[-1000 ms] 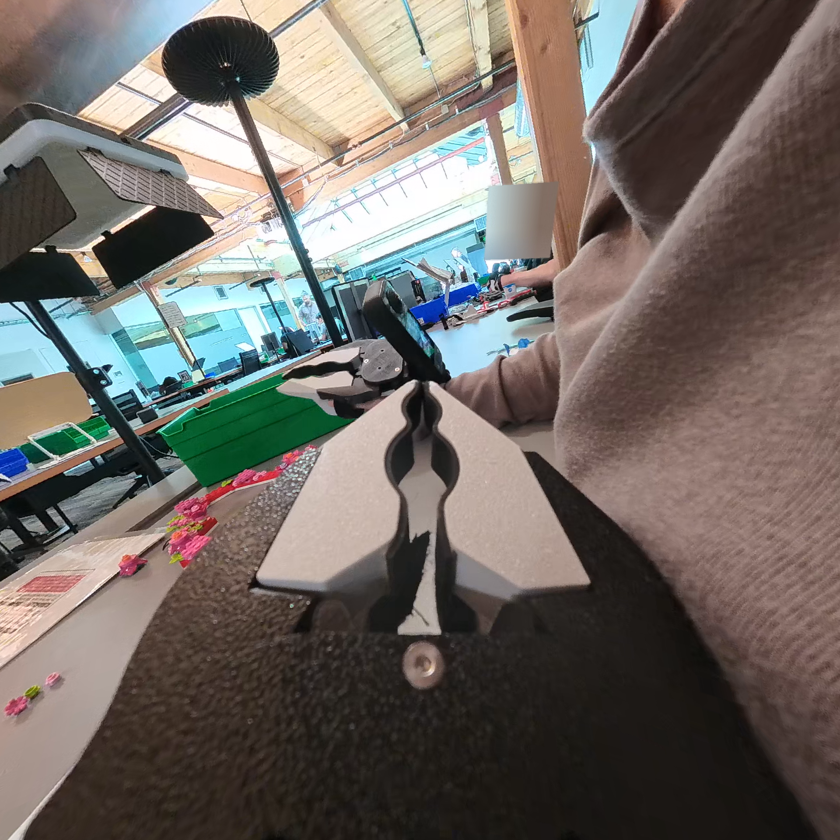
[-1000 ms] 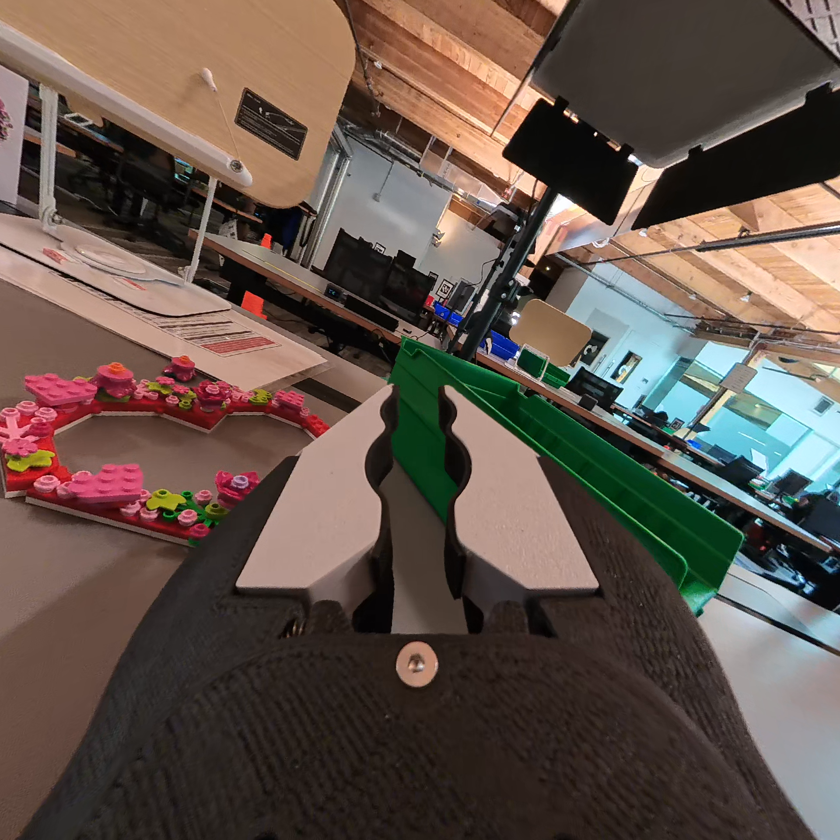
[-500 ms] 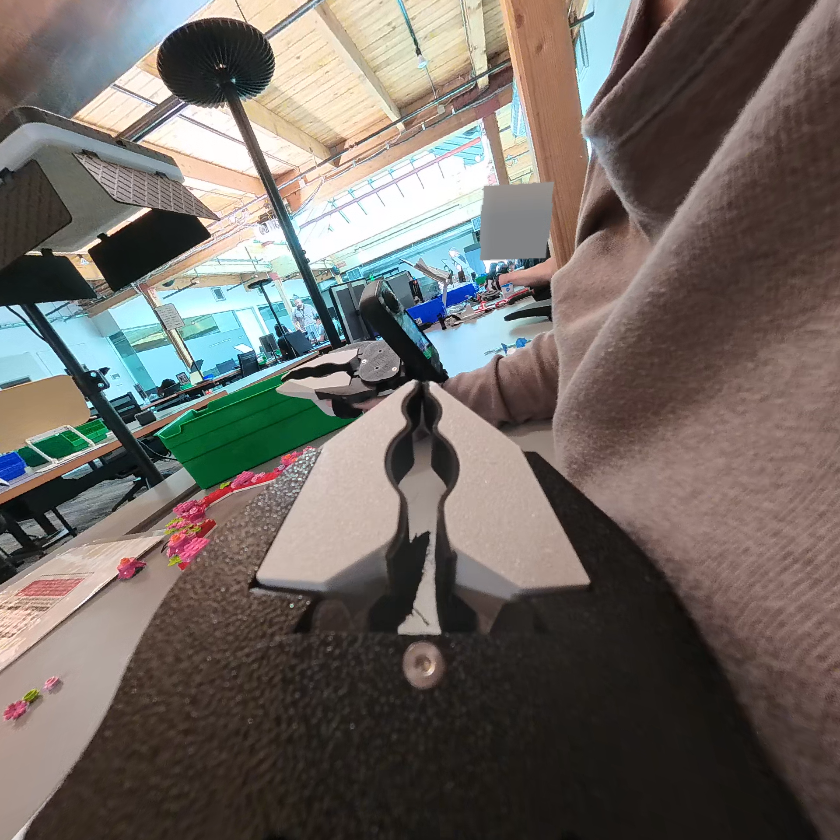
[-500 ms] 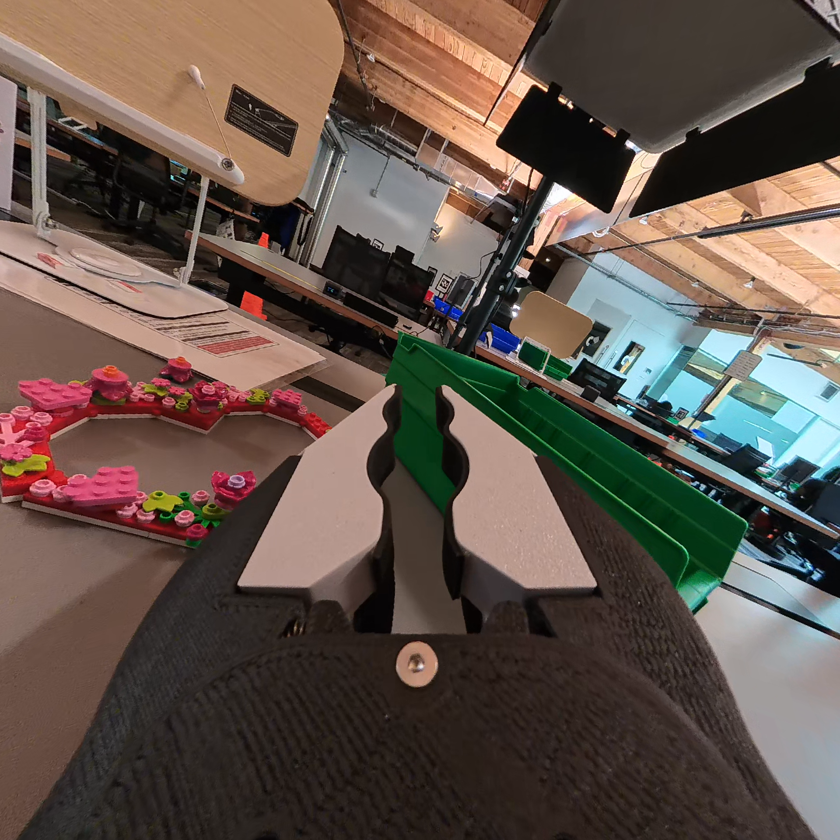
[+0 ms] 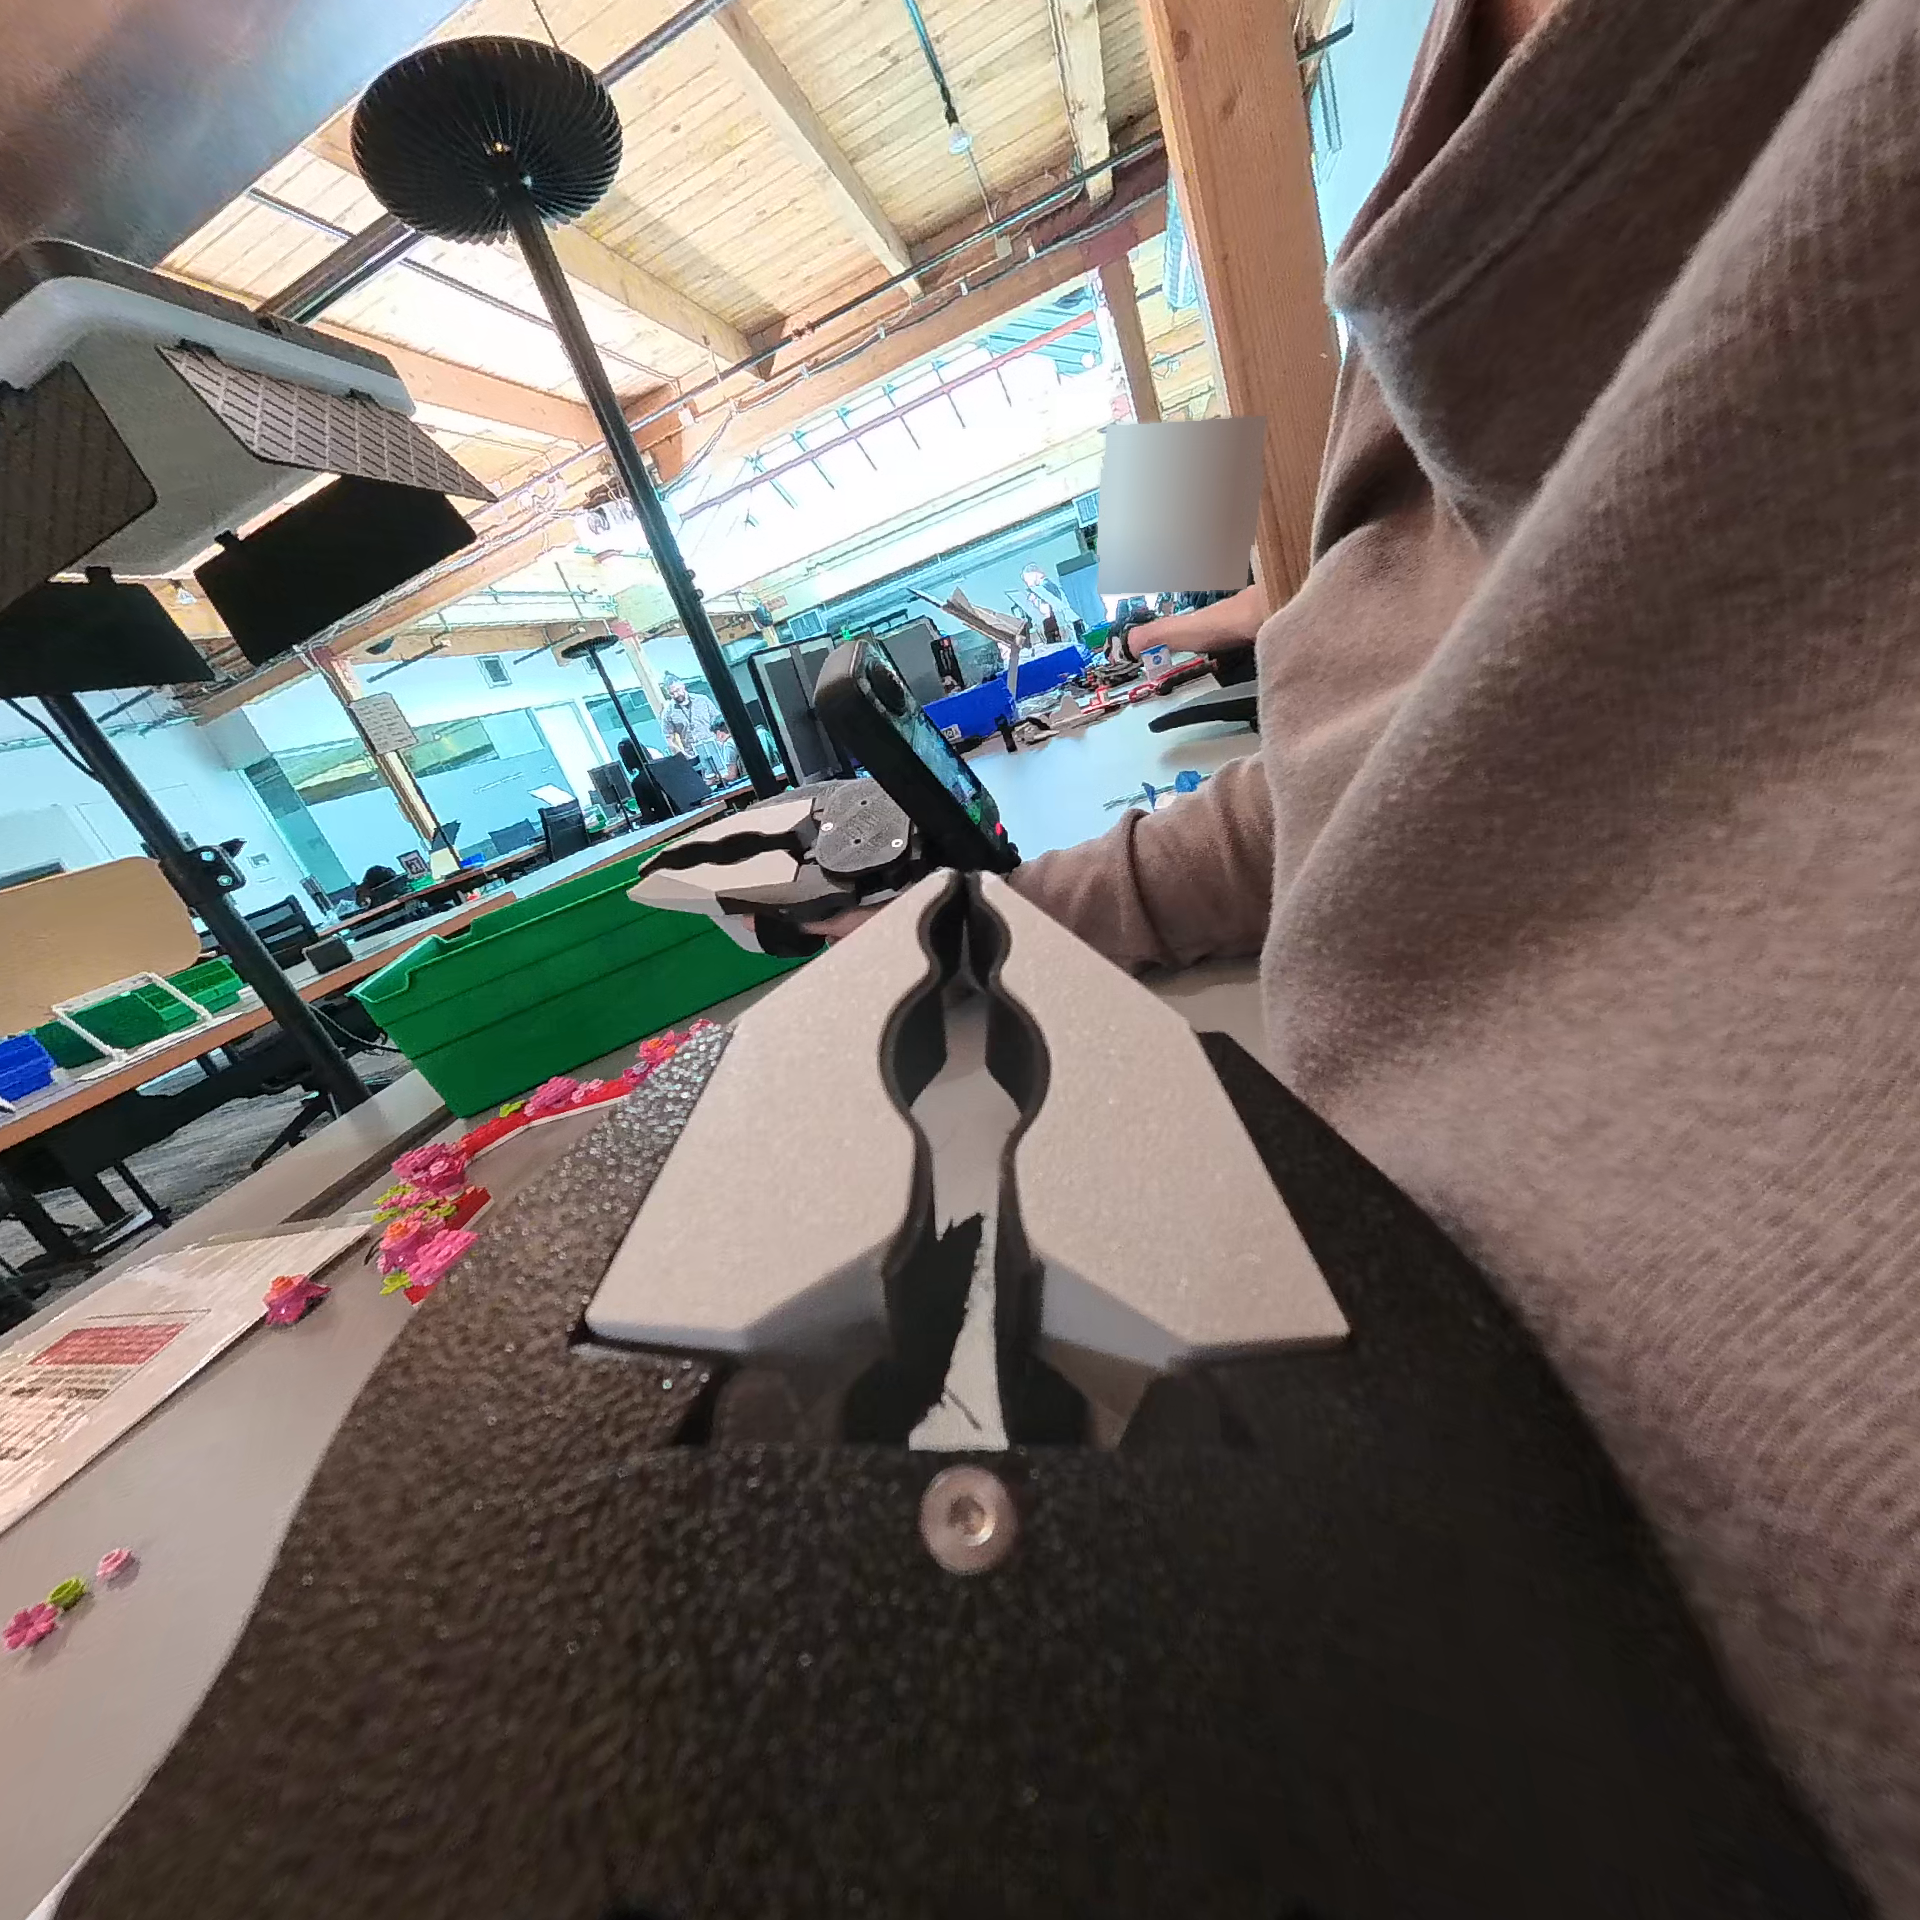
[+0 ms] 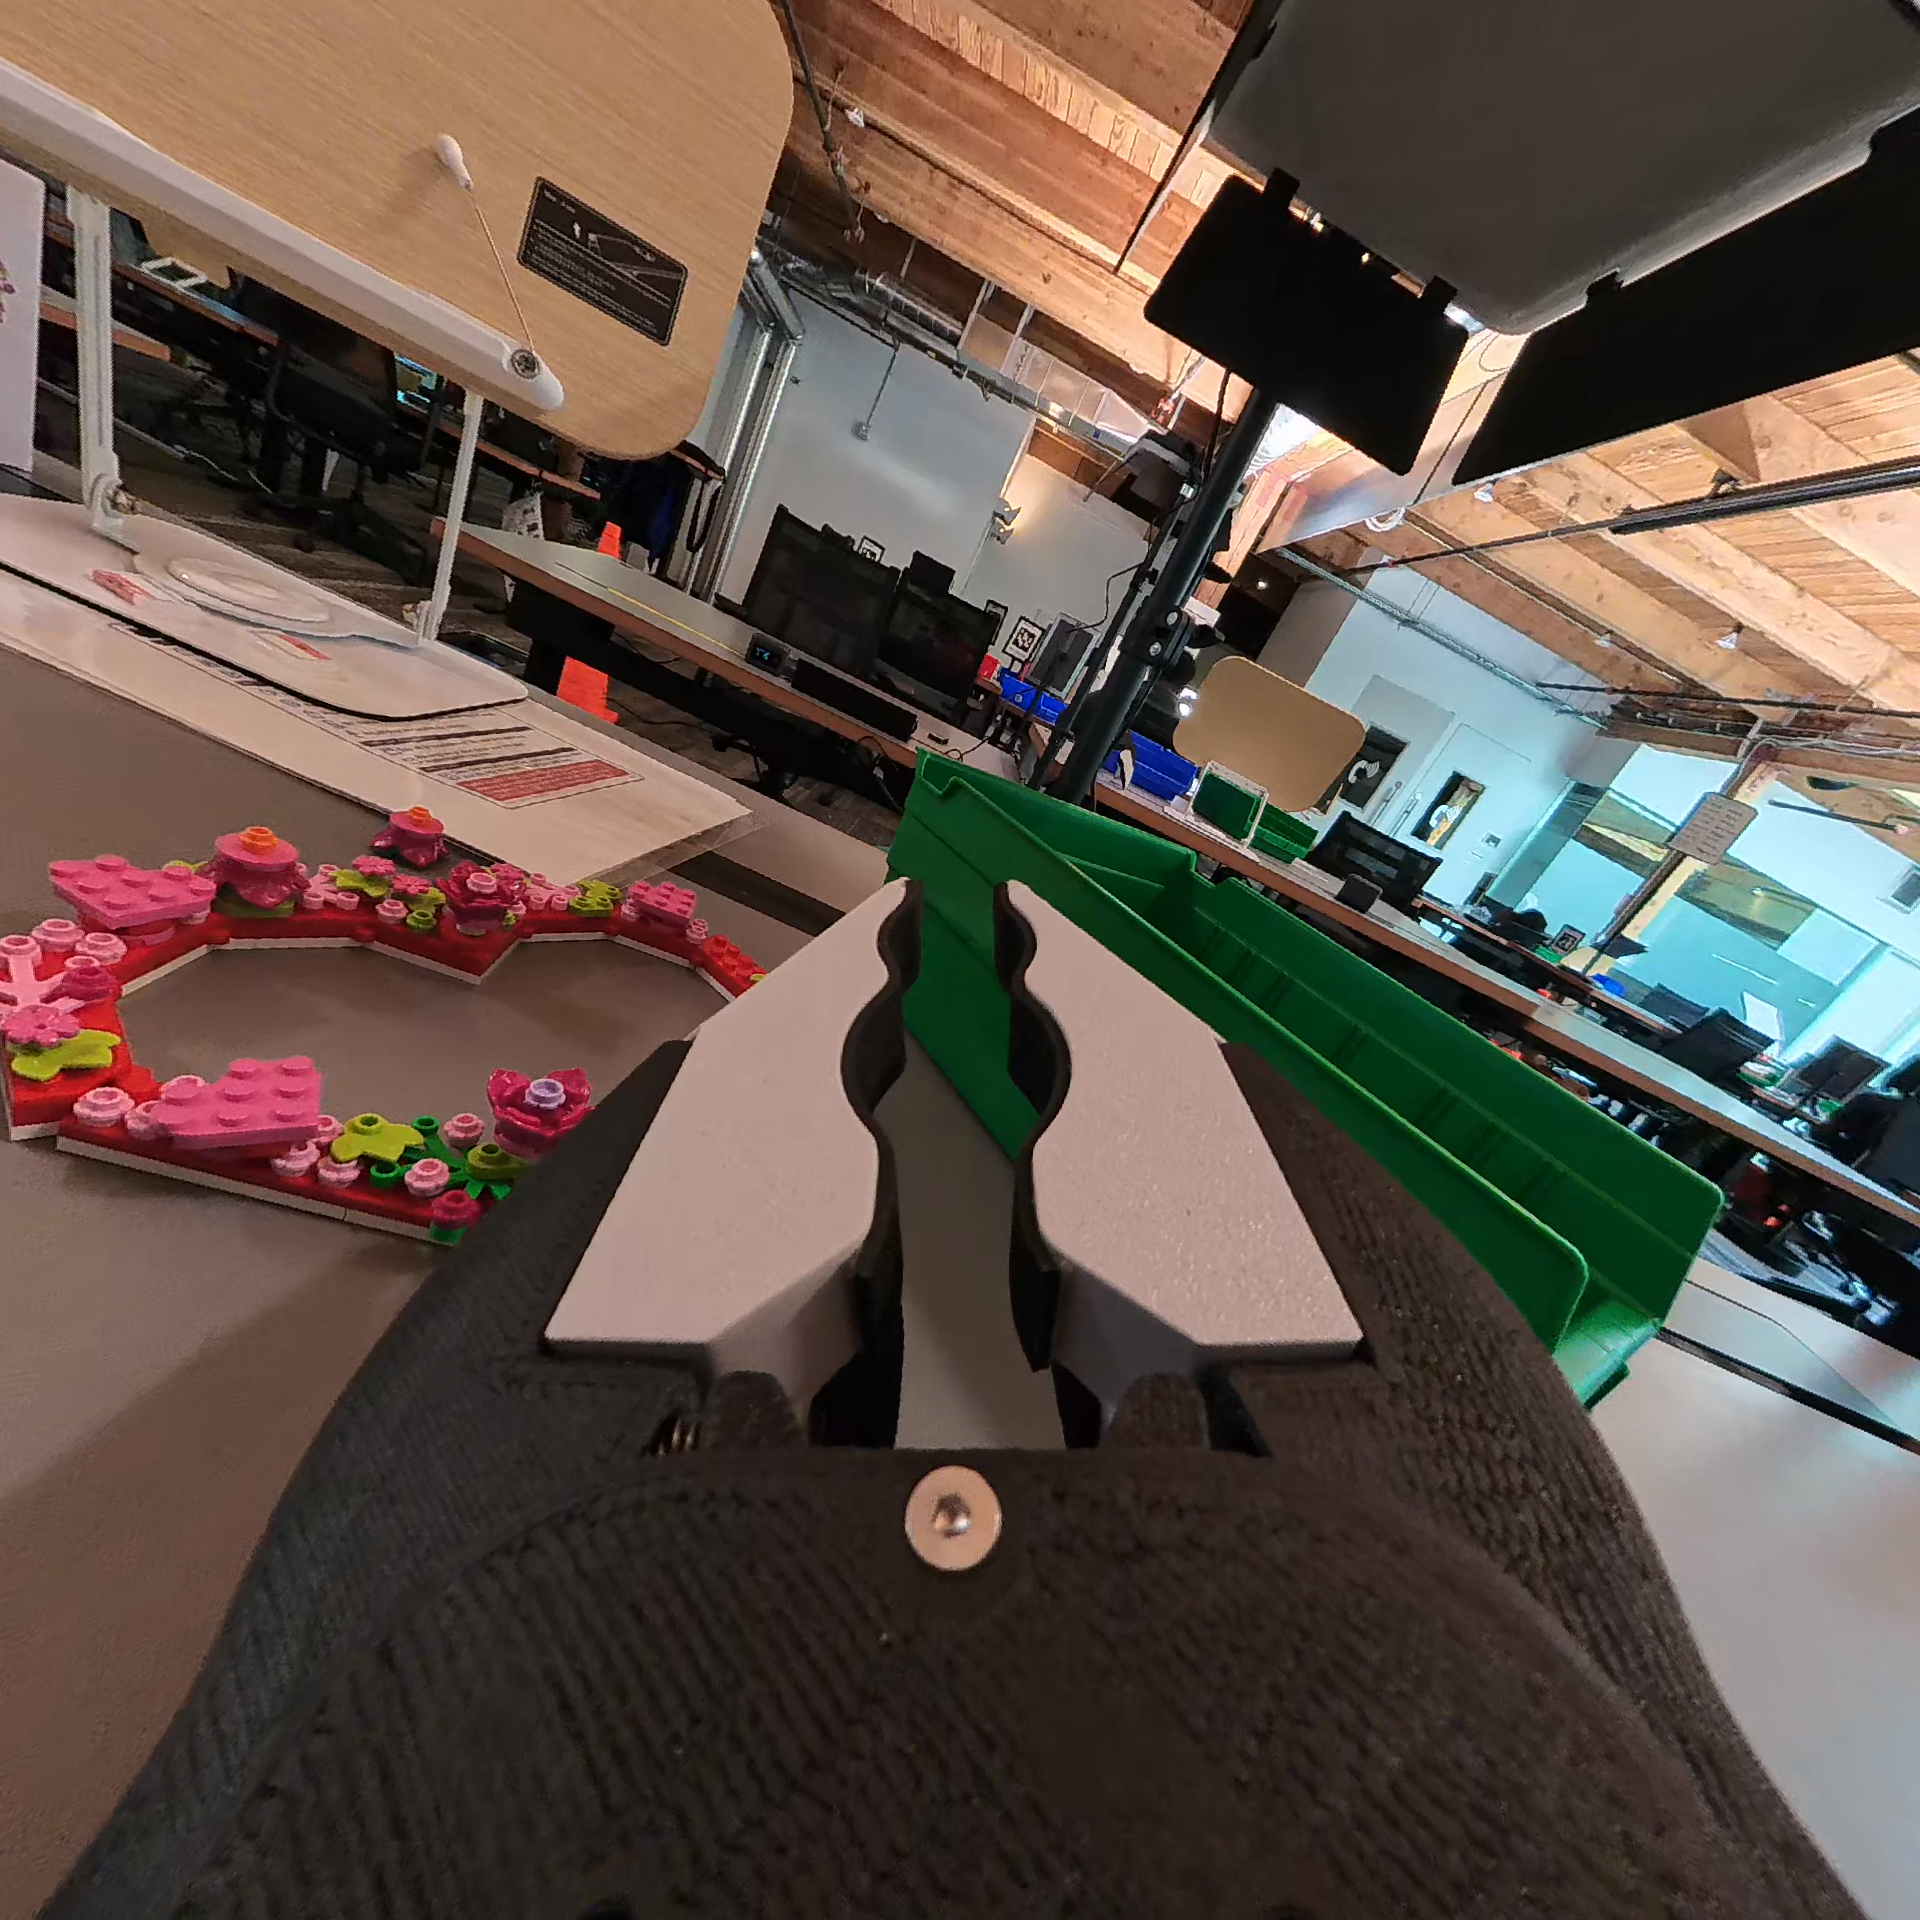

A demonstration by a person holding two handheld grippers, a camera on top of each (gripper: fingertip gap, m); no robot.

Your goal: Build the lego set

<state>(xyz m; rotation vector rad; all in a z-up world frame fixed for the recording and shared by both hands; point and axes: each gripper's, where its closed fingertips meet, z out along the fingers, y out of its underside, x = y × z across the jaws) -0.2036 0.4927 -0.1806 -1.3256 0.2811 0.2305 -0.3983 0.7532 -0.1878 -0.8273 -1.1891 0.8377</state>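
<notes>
The lego build, a red ring base topped with pink flowers and green leaves [image 6: 249, 1117], lies flat on the grey table to the left of my right gripper; part of it also shows in the left wrist view [image 5: 436, 1195]. My right gripper [image 6: 958, 899] is open and empty, low over the table, pointing at the green bin [image 6: 1299, 1039]. It also shows farther off in the left wrist view [image 5: 717, 868], held in a hand. My left gripper [image 5: 961, 894] is shut and empty, raised beside the person's sweater. Loose small pink and green pieces [image 5: 68, 1595] lie at the left.
The green bin [image 5: 561, 997] stands behind the ring. An instruction sheet [image 5: 125, 1340] lies at the left table edge with a pink flower [image 5: 294, 1297] on it. A lamp base and wooden panel [image 6: 312, 208] stand at the far left. The person's sweater [image 5: 1558, 935] fills the right side. Across from one pair of fingers to the other is roughly 35 cm.
</notes>
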